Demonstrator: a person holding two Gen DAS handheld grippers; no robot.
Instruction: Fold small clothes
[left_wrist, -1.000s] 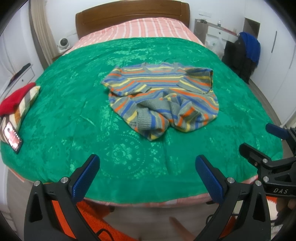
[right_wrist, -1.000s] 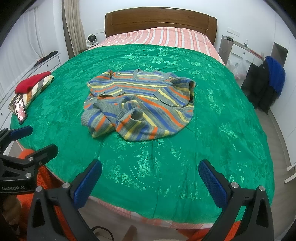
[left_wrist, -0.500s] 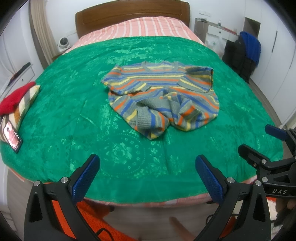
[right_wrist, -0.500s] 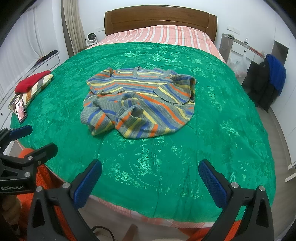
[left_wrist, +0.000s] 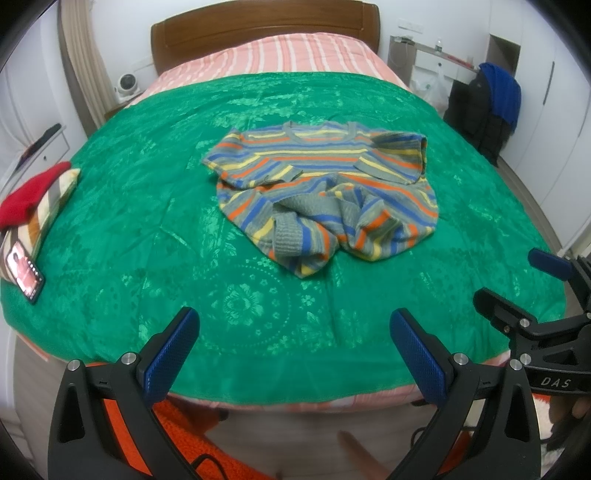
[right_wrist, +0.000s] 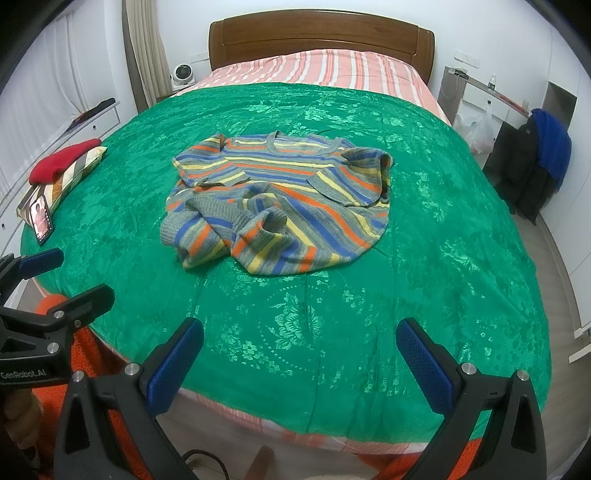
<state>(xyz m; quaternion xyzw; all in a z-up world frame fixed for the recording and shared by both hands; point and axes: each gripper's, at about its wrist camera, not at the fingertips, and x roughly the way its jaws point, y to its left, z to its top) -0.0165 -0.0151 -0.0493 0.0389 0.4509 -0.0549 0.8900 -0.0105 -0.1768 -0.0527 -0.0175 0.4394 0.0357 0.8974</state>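
A small striped knit sweater (left_wrist: 325, 192) in grey, blue, orange and yellow lies crumpled in the middle of the green bedspread (left_wrist: 147, 221); its collar faces the headboard and its sleeves are bunched over the near hem. The right wrist view shows the same sweater (right_wrist: 280, 199). My left gripper (left_wrist: 291, 336) hovers open over the bed's near edge, well short of the sweater, with nothing between its blue pads. My right gripper (right_wrist: 299, 347) is open too, at the near edge and empty. Each gripper shows in the other's view: the right gripper (left_wrist: 517, 288) and the left gripper (right_wrist: 70, 273).
A red cloth on a striped cushion (left_wrist: 37, 199) and a phone (left_wrist: 24, 269) lie at the bed's left edge. A wooden headboard (left_wrist: 266, 33) stands at the far end. Dark and blue jackets (left_wrist: 487, 107) hang at the right. Orange fabric (left_wrist: 177, 435) sits below the bed's edge.
Both grippers have crept slightly forward toward the bed, so the sweater sits a little lower in both views. Both stay open; the sweater has not been touched.
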